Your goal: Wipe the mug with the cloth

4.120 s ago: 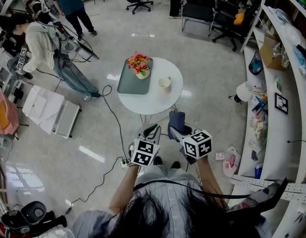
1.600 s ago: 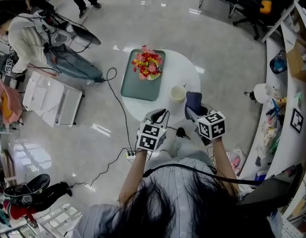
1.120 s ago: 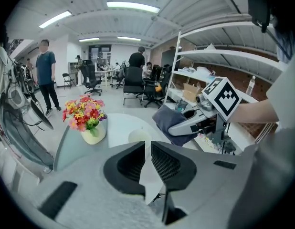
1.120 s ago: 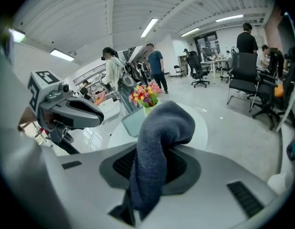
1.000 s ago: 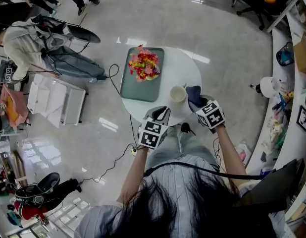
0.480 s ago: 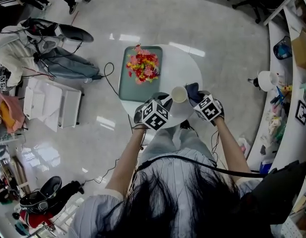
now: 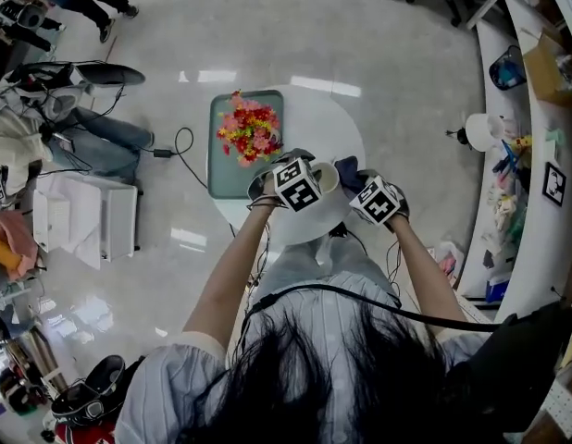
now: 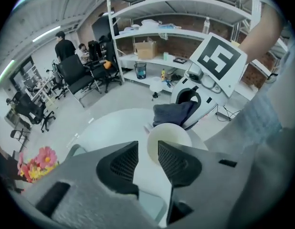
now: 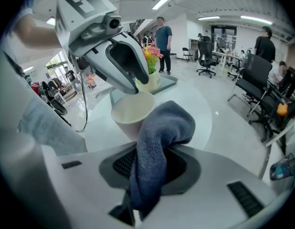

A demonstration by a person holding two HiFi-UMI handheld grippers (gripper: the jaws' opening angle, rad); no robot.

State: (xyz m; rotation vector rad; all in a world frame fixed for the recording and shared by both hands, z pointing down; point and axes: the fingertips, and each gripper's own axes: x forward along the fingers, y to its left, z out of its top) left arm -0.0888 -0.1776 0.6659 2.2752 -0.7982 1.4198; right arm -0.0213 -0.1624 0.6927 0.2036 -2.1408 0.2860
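A cream mug stands upright near the front edge of the round white table. My left gripper hangs over the mug, pointing steeply down. Its jaws have just been opening and stand apart with nothing between them. One fingertip reaches the mug's far rim; I cannot tell whether it touches. My right gripper is shut on a dark blue cloth. The cloth bulges out beside the mug's right side.
A green tray with a pot of red and yellow flowers lies on the table's left half. A cable runs over the floor at the left. Office chairs and people are farther off; shelves line the right wall.
My left gripper has swung forward and down from the table's near edge to the mug and has rolled. My right gripper has sunk a little with the cloth toward the mug.
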